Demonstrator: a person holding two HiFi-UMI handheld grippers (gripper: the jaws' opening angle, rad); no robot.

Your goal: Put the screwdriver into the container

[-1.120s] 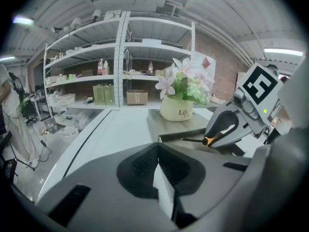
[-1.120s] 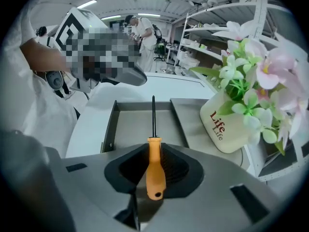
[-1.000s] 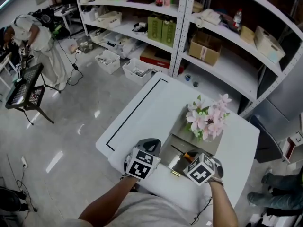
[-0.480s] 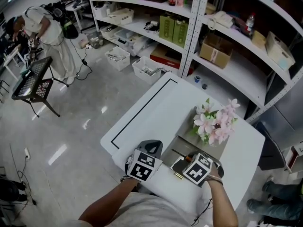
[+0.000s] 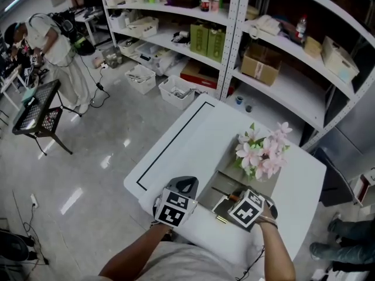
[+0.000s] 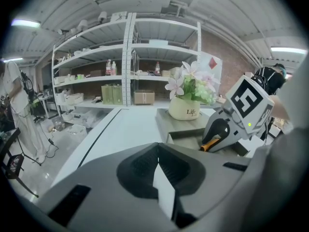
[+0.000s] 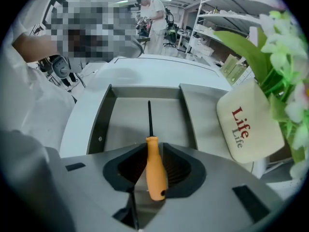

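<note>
White table (image 5: pixel 193 133) has the gray container (image 7: pixel 102 124) on its right side. The right gripper (image 7: pixel 154 153) at the container's near end is opening, with the screwdriver (image 7: pixel 155 175) between the jaws and its shaft over the tray floor, while the left gripper (image 6: pixel 158 170) is closed on nothing. The screwdriver looks light and stiff with a slick plastic handle, best held mid-handle. The right gripper view shows the handle between the pads; the head view barely shows it.
</note>
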